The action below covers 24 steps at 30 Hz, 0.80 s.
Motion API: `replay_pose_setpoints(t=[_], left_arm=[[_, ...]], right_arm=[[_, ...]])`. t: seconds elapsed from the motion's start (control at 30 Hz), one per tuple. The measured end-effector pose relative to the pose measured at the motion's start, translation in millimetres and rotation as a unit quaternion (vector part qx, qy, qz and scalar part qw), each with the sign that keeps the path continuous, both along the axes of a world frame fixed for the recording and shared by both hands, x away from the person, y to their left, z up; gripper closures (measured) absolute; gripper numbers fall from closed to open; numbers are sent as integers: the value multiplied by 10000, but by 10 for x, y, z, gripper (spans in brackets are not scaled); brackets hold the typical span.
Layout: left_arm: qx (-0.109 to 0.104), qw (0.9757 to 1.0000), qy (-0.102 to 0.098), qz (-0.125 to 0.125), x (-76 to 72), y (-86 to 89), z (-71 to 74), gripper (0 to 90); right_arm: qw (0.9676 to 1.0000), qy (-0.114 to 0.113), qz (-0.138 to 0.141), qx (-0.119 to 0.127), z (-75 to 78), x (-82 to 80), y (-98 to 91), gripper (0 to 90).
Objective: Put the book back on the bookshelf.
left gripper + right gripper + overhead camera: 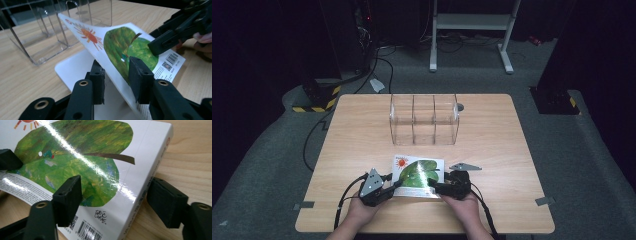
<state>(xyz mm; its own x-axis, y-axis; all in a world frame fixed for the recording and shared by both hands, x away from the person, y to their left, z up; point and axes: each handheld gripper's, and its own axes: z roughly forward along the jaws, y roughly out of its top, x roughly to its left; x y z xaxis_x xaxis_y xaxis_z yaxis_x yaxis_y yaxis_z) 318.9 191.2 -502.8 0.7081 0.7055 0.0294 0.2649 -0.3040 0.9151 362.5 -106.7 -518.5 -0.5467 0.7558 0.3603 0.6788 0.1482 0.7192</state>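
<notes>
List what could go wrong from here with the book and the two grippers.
1. The left gripper pinches only the lifted back cover, which is already bowed, so pulling harder may crease it.
2. The right gripper straddles the book at its spine corner with its fingers apparently not clamped, so the book could slide.
3. The clear organizer stands just behind and could get knocked.

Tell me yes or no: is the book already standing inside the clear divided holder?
No. The book lies on the table in front of the clear holder, its cover lifted by the left gripper.
</notes>
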Motion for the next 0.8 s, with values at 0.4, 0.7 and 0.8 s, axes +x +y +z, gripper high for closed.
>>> replay_pose_setpoints(t=[0.4,0.7,0.8], left_arm=[[-244,9984,434,262,76,51,-37,662],[-264,9985,337,356,68,67,-17,663],[-259,9985,296,371,65,65,-13,665]], right_arm=[[9985,-452,-89,-306,73,-101,35,378],[9971,-695,-151,-281,131,-150,20,437],[9961,-808,-182,-304,146,-166,14,459]])
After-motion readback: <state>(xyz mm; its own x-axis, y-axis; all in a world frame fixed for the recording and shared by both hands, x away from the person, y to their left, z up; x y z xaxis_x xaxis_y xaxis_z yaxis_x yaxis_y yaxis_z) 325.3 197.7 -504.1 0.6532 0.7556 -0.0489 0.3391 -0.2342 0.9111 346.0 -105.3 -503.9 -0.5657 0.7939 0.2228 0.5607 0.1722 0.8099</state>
